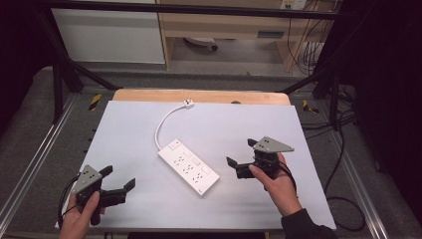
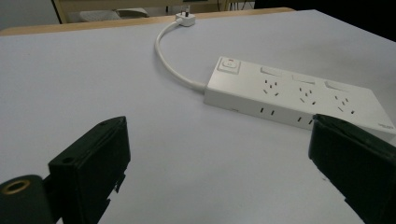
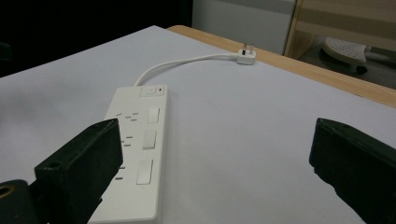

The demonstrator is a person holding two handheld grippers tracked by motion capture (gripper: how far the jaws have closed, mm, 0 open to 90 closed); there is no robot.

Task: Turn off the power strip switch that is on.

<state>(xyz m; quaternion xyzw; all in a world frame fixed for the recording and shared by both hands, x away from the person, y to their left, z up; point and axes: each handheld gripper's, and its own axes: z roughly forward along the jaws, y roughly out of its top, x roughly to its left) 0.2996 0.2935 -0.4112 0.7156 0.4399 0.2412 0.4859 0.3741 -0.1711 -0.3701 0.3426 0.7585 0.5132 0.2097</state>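
Observation:
A white power strip (image 1: 189,166) lies diagonally in the middle of the white table, with several sockets and switches on top. Its white cable (image 1: 164,124) curves to a plug (image 1: 187,103) near the table's far edge. My left gripper (image 1: 119,180) is held at the near left, open and empty, pointing toward the strip (image 2: 299,95). My right gripper (image 1: 240,154) hovers just right of the strip (image 3: 135,149), open and empty. In both gripper views the cable (image 2: 170,67) (image 3: 182,61) and plug (image 2: 186,18) (image 3: 246,55) show beyond the jaws.
The white sheet (image 1: 124,139) covers a wooden tabletop whose bare edge (image 1: 199,95) shows at the back. Black frame bars (image 1: 64,74) stand around the table. Cables (image 1: 343,149) run along the floor at the right. A shelf unit (image 1: 224,30) stands behind.

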